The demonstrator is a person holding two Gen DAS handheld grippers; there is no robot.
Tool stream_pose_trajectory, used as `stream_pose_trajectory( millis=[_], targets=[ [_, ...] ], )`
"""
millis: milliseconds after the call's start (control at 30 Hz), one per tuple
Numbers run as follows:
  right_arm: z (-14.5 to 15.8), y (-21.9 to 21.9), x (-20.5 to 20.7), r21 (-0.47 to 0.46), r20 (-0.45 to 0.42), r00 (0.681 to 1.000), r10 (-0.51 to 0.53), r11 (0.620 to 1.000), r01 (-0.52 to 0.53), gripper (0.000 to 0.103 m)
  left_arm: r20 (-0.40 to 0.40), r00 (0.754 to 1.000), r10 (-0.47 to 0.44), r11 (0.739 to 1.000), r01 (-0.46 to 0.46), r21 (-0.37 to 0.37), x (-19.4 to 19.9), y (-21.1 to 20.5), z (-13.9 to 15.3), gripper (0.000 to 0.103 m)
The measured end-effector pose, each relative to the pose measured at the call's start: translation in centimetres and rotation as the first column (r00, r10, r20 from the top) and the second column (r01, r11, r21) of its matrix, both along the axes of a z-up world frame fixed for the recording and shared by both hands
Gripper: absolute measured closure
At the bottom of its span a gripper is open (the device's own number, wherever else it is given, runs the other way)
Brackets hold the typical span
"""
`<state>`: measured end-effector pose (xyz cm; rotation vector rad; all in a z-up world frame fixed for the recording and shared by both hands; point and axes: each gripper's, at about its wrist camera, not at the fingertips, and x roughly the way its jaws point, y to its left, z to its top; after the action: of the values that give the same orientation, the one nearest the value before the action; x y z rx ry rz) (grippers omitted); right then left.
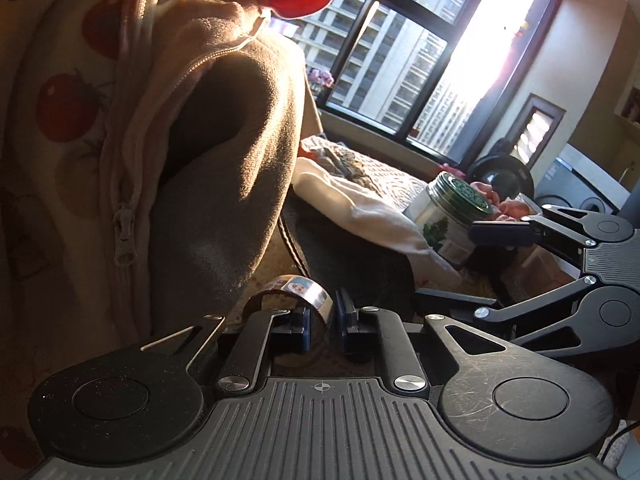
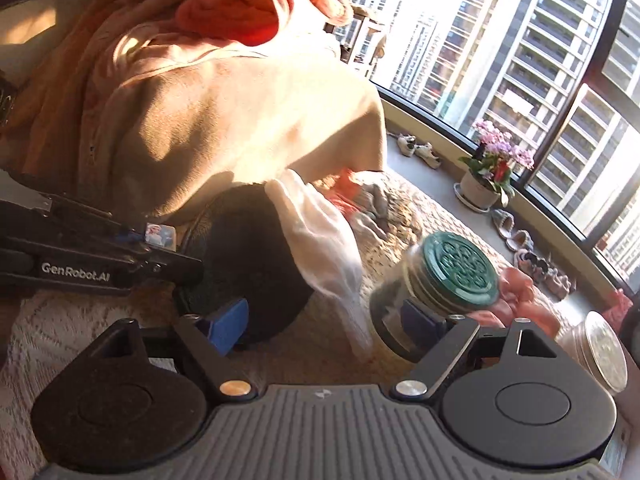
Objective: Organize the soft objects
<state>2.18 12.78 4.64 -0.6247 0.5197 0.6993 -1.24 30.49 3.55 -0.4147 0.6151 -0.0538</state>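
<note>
My left gripper (image 1: 323, 322) is shut on a small silvery band with a picture on it (image 1: 306, 292), close beside a heap of beige and pink clothes with a zipper (image 1: 192, 128). The band also shows in the right wrist view (image 2: 161, 235), at the left gripper's tip. My right gripper (image 2: 326, 316) is open and empty, low over the bed. A white cloth (image 2: 320, 232) lies draped over a round black cushion (image 2: 248, 264) just ahead of it. The same white cloth (image 1: 360, 208) shows in the left wrist view.
A glass jar with a green lid (image 2: 436, 280) stands by my right finger; it also shows in the left wrist view (image 1: 452, 204). A silver-lidded tin (image 2: 600, 352) sits at the right. A flower pot (image 2: 484, 184) and small shoes line the window sill. Orange and grey clothes (image 2: 360, 196) lie on the bedspread.
</note>
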Motion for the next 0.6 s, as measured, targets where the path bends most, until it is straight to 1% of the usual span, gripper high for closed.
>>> stream_pose_trajectory(
  millis=[133, 200, 267, 300, 333, 367, 467, 500, 533, 600],
  targets=[
    [-0.5, 1.8, -0.9, -0.023, -0.015, 0.996, 0.092, 0.995, -0.092, 0.02, 0.007, 1.0, -0.003, 1.0, 0.003, -0.01, -0.4, 0.4, 0.2, 0.089],
    [-0.7, 2.3, -0.9, -0.017, 0.025, 0.997, 0.078, 0.997, -0.077, 0.024, 0.001, 1.0, 0.003, 1.0, -0.003, -0.004, -0.4, 0.6, 0.2, 0.089],
    [-0.4, 2.5, -0.5, -0.014, 0.085, 0.995, 0.05, 0.999, -0.049, 0.025, 0.0, 1.0, 0.0, 1.0, 0.0, -0.011, -0.4, 0.7, 0.1, 0.089],
    [-0.4, 2.7, -0.1, -0.03, 0.1, 0.994, 0.034, 0.999, -0.031, 0.03, 0.001, 1.0, -0.001, 1.0, 0.001, -0.014, -0.4, 0.8, 0.0, 0.089],
    [-0.3, 2.8, 0.6, -0.043, 0.095, 0.995, 0.017, 0.999, -0.013, 0.04, 0.002, 1.0, -0.001, 1.0, 0.001, -0.015, -0.4, 0.8, 0.0, 0.089],
    [-0.2, 2.9, 1.4, -0.049, 0.067, 0.998, 0.006, 0.999, -0.002, 0.045, 0.004, 1.0, -0.001, 1.0, 0.001, -0.016, -0.4, 0.8, 0.1, 0.089],
    [-0.5, 3.3, 3.4, -0.053, -0.018, 0.999, -0.034, 0.998, 0.033, 0.065, 0.01, 1.0, -0.009, 1.0, 0.009, -0.025, -0.3, 0.7, 0.1, 0.089],
    [-0.6, 3.5, 3.8, -0.056, -0.029, 0.998, -0.054, 0.997, 0.053, 0.076, 0.011, 1.0, -0.009, 1.0, 0.01, -0.026, -0.3, 0.7, 0.1, 0.09],
    [-0.6, 3.6, 4.1, -0.051, -0.021, 0.997, -0.08, 0.996, 0.079, 0.083, 0.011, 1.0, -0.006, 1.0, 0.006, -0.021, -0.3, 0.6, 0.2, 0.09],
    [0.1, 3.3, 4.5, -0.023, 0.021, 0.99, -0.139, 0.99, 0.139, 0.085, 0.014, 1.0, -0.001, 1.0, 0.002, -0.024, -0.5, 0.9, 0.3, 0.09]
  ],
)
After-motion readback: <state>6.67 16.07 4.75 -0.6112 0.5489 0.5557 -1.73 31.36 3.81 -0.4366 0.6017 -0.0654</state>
